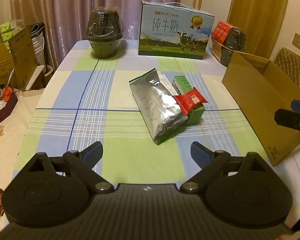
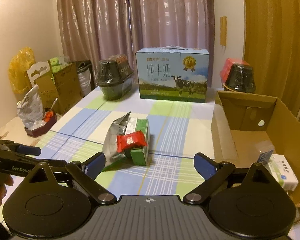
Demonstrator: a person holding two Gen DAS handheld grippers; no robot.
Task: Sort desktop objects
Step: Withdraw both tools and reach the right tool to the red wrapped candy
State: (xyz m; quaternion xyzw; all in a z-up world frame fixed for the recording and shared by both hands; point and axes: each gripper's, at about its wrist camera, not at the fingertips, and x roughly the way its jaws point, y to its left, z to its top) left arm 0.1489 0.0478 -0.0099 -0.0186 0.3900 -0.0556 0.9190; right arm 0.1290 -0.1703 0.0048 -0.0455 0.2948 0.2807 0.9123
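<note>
— Blue pads (image 1: 94, 153) on the left gripper (image 1: 147, 152) stand wide apart with nothing between them. Why so open?

— My guess is readiness: the pile ahead is bulky, and a wide gap suits whichever piece comes next. The right gripper (image 2: 150, 161) is spread the same way and also holds nothing; both hover above the cloth (image 1: 130, 156), short of the pile.

— What is in the pile?

— A silver pouch (image 1: 157, 108) lies flat, its right edge resting against a green box (image 2: 141, 140). A red packet (image 2: 131, 141) sits on top, across the box and touching the pouch. A white box (image 1: 166, 82) shows only partly, behind the pouch beside the green one.

— So the packet should go first?

— Probably. It is uppermost and light, so lifting it disturbs nothing beneath. Taking the green box first would likely tip the packet off.

— And where would things go?

— A carton (image 2: 286, 124) stands open at the right edge of the table, nearest the right gripper. Inside it, in the right wrist view, lies a pale medicine box (image 2: 284, 172), with something bluish behind it that I cannot identify. That suggests the carton is the sorting bin.

— Anything farther back?

— A milk case (image 1: 174, 30) stands at the far edge of the table, a dark wrapped tub (image 1: 104, 34) left of it, another tub (image 2: 240, 78) to its right behind the carton. They stand well apart from the pile.
</note>
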